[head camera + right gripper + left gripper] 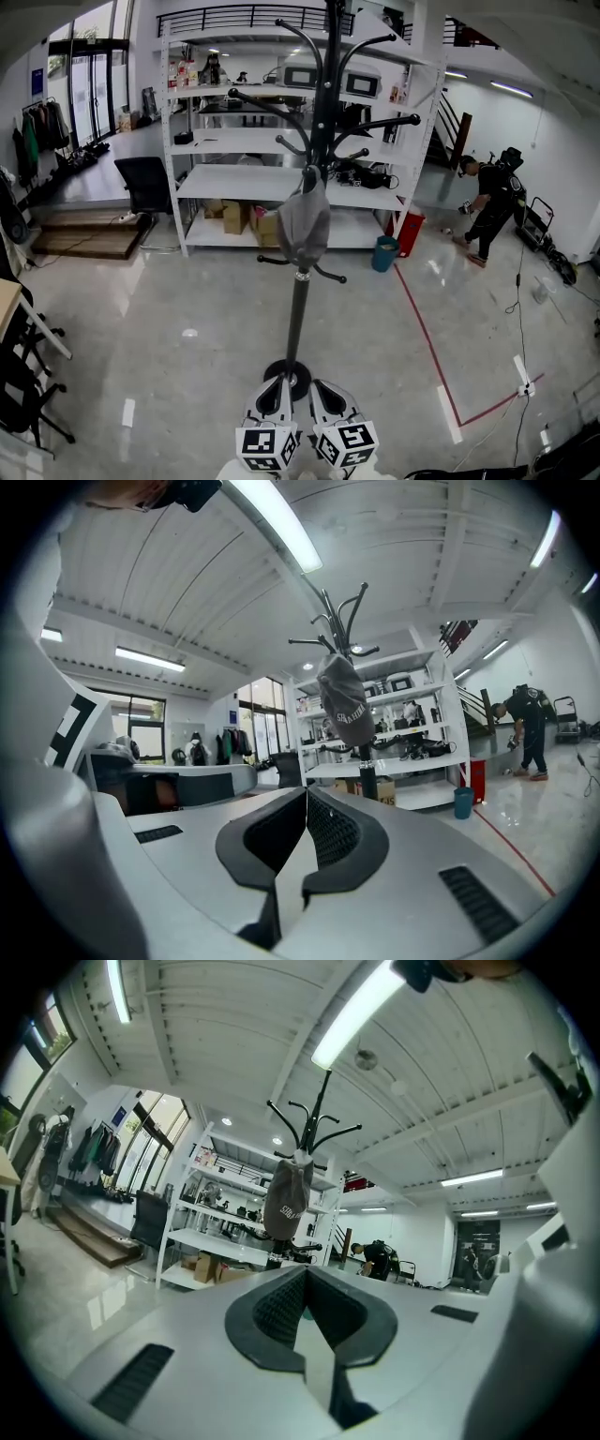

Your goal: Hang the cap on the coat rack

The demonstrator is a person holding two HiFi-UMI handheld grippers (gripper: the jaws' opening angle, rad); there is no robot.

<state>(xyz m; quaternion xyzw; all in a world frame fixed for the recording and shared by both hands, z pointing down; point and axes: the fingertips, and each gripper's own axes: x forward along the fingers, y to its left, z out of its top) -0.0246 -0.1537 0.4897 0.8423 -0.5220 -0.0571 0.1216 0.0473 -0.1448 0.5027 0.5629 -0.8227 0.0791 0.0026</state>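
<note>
room: open workshop, glossy grey floor (187, 309); white shelving (234, 183) at back, red tape line (427, 342) on the right, person (492, 202) bent over at far right.
coat rack (298, 309): black pole, upright, centre, dead ahead of both tools; its round base sits just beyond their tips in head view.
cap (304, 225): grey w/ white print, hangs against the pole at mid-height, below the long upper arms, just above the short lower hooks.
left gripper (272, 398): jaws fully together, nothing betw. them.
right gripper (328, 401): jaws together too, empty; just beside the left one.
cap vs tools: well apart, cap up & ahead of both, no contact.
</note>
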